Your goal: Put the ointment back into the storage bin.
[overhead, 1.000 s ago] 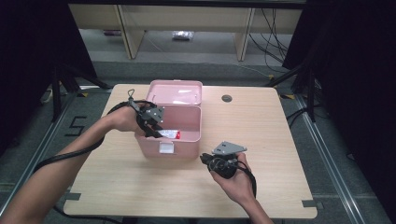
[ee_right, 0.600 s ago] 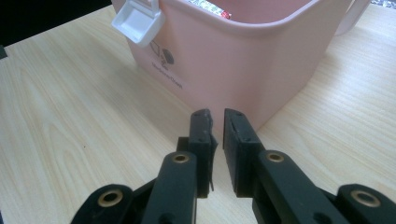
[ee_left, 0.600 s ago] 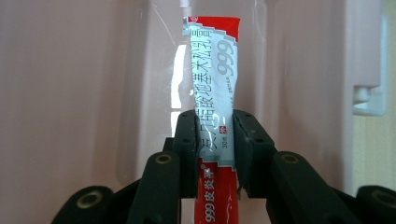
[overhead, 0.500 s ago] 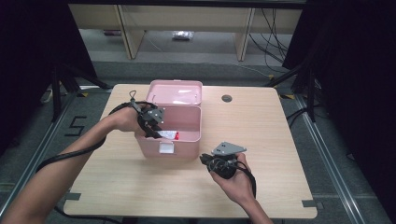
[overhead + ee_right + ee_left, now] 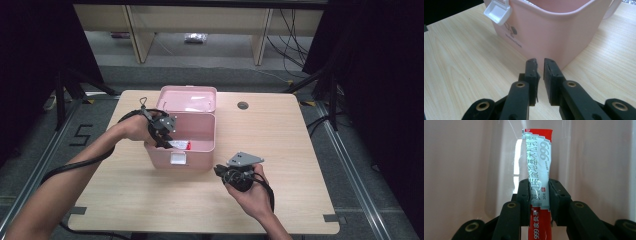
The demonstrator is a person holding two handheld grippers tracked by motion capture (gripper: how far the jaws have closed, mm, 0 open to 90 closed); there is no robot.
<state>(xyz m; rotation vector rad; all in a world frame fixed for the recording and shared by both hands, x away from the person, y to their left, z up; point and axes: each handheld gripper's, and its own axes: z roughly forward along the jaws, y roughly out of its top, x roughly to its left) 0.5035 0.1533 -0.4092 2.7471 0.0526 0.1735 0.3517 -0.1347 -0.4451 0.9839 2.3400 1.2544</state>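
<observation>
A pink plastic box [image 5: 200, 161] stands open on the table, its lid [image 5: 189, 98] tipped back. My left gripper [image 5: 163, 133] reaches down into the box from its left side. In the left gripper view the left gripper [image 5: 539, 183] is shut on a red and white packet [image 5: 537, 155] printed with "999", gripped across its middle; the packet [image 5: 181, 145] sits low inside the box. My right gripper [image 5: 220, 171] rests low over the table by the box's front right corner. Its jaws [image 5: 539, 61] point at the box wall [image 5: 554, 30] with a narrow gap and nothing between them.
A white latch [image 5: 498, 10] hangs on the box's front wall. A round cable hole [image 5: 243, 105] lies in the wooden table [image 5: 305, 150] behind the box. Bare tabletop lies to the right and in front. Dark stands and shelves stand beyond the far edge.
</observation>
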